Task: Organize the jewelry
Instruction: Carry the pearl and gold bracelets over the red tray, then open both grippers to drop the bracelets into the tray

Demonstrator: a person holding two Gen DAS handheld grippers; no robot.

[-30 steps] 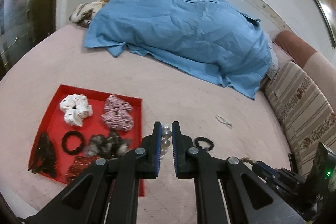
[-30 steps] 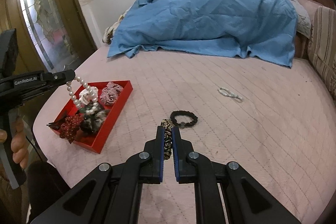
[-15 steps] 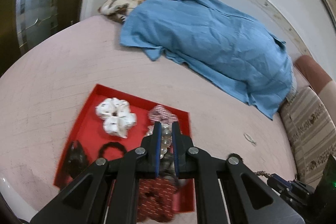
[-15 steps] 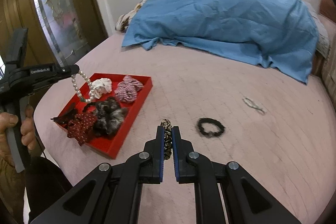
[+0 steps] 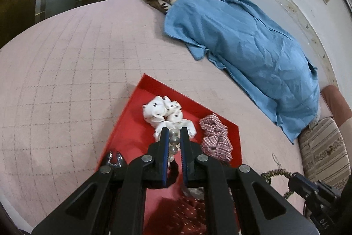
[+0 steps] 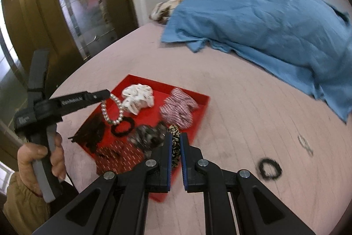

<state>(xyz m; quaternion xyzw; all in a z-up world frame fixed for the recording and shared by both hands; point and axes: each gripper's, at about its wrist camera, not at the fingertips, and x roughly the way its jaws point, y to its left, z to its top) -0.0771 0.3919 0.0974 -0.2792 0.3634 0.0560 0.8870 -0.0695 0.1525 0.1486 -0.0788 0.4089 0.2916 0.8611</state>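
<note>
My left gripper (image 5: 174, 132) is shut on a pearl bracelet (image 5: 174, 142) and holds it above the red tray (image 5: 132, 120). In the right wrist view the left gripper (image 6: 106, 94) shows over the tray (image 6: 203, 107), with the pearl bracelet (image 6: 111, 112) hanging from it. My right gripper (image 6: 175, 137) is shut on a leopard-print hair tie (image 6: 175, 147) near the tray's right side. The tray holds a white dotted scrunchie (image 6: 138, 98), a checked red scrunchie (image 6: 178, 108), a black hair tie (image 6: 123, 128) and darker pieces.
A black beaded bracelet (image 6: 269, 171) and a thin pale bracelet (image 6: 304, 143) lie on the pink quilted bed right of the tray. A blue sheet (image 6: 264, 14) covers the far side. A striped cushion (image 5: 323, 151) stands at the right. A door (image 6: 72, 3) is at the left.
Both grippers have moved left toward the tray with their pieces. The left gripper now hangs the pearls over the tray's middle. The right gripper has reached the tray's right side.
</note>
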